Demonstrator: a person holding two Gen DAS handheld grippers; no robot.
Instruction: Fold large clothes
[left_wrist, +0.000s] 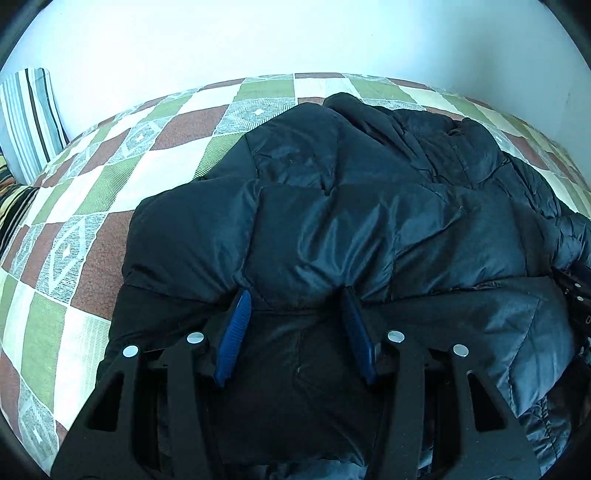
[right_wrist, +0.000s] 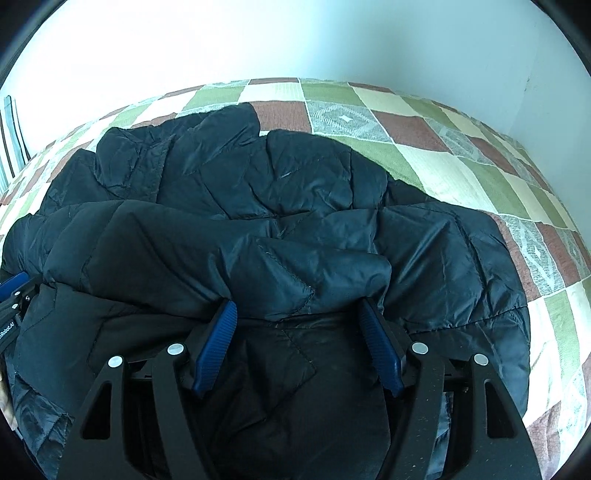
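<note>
A dark navy puffer jacket (left_wrist: 351, 206) lies spread on the bed, its near part folded over onto itself. In the left wrist view my left gripper (left_wrist: 295, 295) pinches the puffy folded edge: creases run out from both blue pads, and the tips are buried under the fold. In the right wrist view the same jacket (right_wrist: 280, 192) fills the middle. My right gripper (right_wrist: 295, 304) stands wide apart, with the folded edge lying slack between its pads and draped over their tips. The left gripper's blue pad shows at the right wrist view's left edge.
The bed carries a checked cover (left_wrist: 92, 192) in green, brown and cream, bare to the left of the jacket and also bare on its right (right_wrist: 480, 166). A striped pillow (left_wrist: 29, 122) leans at the far left. A white wall (left_wrist: 295, 37) runs behind the bed.
</note>
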